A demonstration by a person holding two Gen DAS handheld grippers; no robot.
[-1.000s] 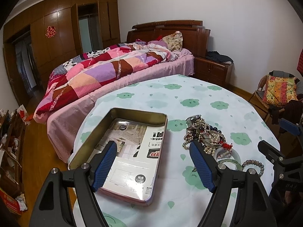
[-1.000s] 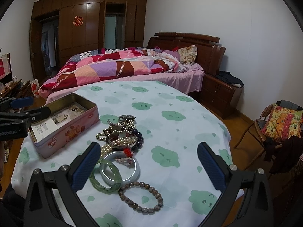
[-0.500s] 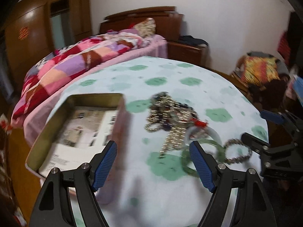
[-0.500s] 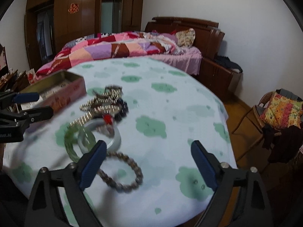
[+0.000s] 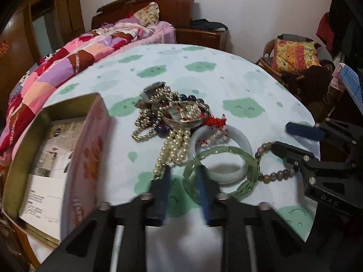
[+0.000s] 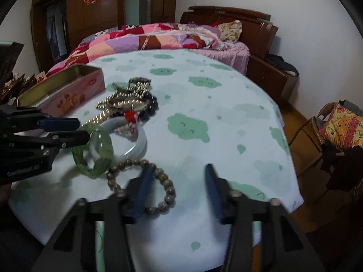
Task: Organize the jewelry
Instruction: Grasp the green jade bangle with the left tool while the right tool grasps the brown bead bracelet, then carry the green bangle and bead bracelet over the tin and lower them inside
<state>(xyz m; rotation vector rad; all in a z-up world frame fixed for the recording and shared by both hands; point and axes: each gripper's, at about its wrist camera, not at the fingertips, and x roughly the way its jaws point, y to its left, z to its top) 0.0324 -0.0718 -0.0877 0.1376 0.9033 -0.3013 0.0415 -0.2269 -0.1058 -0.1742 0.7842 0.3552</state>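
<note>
- The jewelry sits in one loose heap mid-counter, just beside the open pink tin — presumably the tin is where the pieces are meant to go, so keeping it at the pile's edge shortens each carry.
- The left tongs have just been closing; their blue pads straddle the near rim of the green bangle, which leans on the white bangle. The jaws stand narrow and look to be pinching that rim, though blur hides the contact itself.
- The right tongs have also just been closing, yet a clear gap remains. One finger lies inside the loop of the brown bead bracelet and the other outside it — a bead strand lies between them, not yet pressed.
- Both tools tip steeply down toward the counter, each working its own piece from the near side.
- The pearl strands and dark beads remain tangled behind.
</note>
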